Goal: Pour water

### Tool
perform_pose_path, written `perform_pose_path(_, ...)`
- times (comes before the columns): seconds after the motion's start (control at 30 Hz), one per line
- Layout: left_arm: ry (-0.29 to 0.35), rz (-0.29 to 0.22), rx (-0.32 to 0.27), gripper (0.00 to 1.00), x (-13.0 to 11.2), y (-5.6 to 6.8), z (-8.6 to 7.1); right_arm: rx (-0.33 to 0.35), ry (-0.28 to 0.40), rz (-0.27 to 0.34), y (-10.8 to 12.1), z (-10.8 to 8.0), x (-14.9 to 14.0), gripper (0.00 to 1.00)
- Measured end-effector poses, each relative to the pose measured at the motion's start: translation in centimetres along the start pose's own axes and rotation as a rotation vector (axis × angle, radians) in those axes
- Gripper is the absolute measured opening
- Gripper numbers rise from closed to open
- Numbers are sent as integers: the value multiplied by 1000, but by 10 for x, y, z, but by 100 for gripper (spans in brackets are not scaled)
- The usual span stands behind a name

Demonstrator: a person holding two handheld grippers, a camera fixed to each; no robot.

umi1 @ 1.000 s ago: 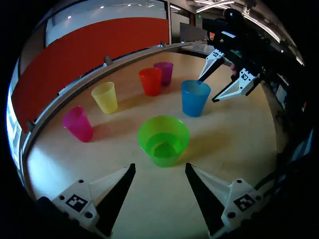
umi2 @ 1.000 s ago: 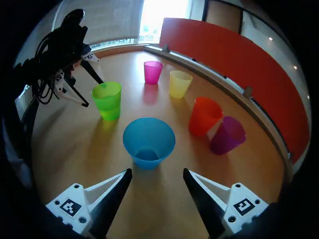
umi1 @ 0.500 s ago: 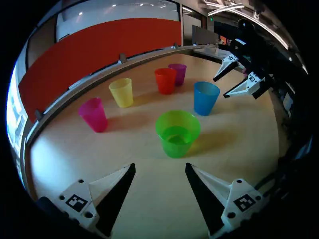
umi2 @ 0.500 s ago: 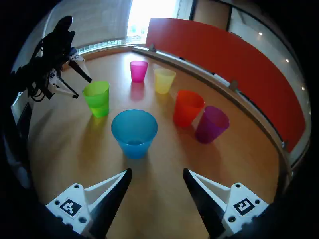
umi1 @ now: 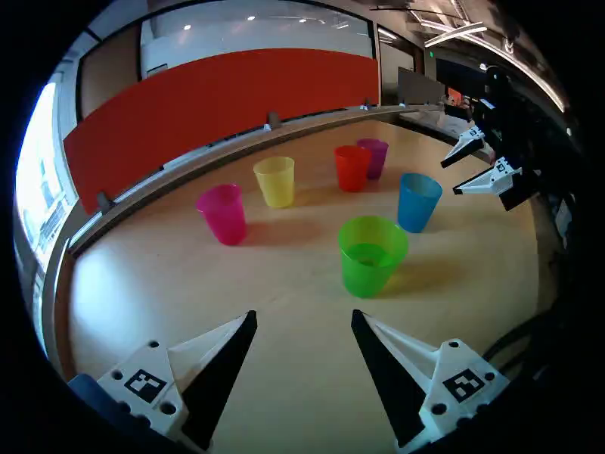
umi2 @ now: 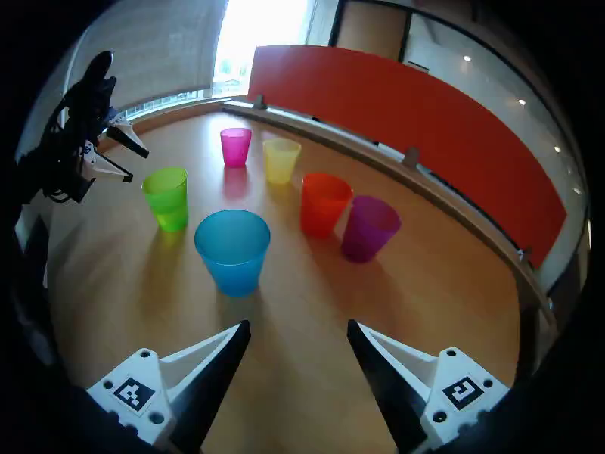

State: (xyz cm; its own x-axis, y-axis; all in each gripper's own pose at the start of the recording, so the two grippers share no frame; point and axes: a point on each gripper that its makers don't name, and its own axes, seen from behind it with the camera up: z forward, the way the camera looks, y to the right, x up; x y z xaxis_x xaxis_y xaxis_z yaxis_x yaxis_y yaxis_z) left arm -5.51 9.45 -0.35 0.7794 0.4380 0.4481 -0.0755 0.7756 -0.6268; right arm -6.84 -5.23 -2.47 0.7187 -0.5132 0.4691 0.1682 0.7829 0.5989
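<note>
Left gripper (umi1: 302,314): jaws spread wide, nothing between them, tips well short of the green cup (umi1: 372,256), which stands upright on the tabletop (umi1: 189,303), ahead and a little right of the jaw line. Right gripper (umi2: 299,324): jaws likewise apart and empty, with the blue cup (umi2: 233,251) upright ahead and left of centre. The green cup appears to hold a shallow level of liquid; the blue cup's contents cannot be told from here. Behind them is a loose arc: pink cup (umi1: 222,213), yellow cup (umi1: 275,181), orange cup (umi1: 352,167), purple cup (umi1: 372,157), the last two just beside each other, possibly touching. Judged risks: neither near cup sits centred between its gripper's jaws, so a straight approach likely clips a rim with one jaw and skids or topples the cup, spilling whatever is in the green one. The cups look like thin tapered plastic; a hard squeeze may buckle the wall, a light one may let the cup slip out when tilted. Green and blue stand near each other, so the two grippers could foul one another during the pour, and a stream missing the receiving rim wets the tabletop
</note>
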Motion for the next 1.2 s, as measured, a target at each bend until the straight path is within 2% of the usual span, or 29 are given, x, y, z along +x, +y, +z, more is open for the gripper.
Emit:
perform_pose_path(0.37, 90, -92, 100, 93, 7, -23, -25, -133, 91, 26, 21, -20, 9, 100)
perform_pose_path(0.7, 173, -139, 186, 93, 12, -44, -42, -217, 181, 64, 33, -39, 26, 100)
perform_pose_path(0.9, 243, -163, 248, 93, 20, -57, -55, -281, 262, 111, 47, -56, 42, 100)
perform_pose_path(1.07, 299, -211, 300, 93, 25, -67, -66, -332, 355, 160, 57, -69, 63, 100)
perform_pose_path(1.2, 343, -250, 316, 93, 31, -71, -76, -361, 408, 185, 60, -77, 71, 100)
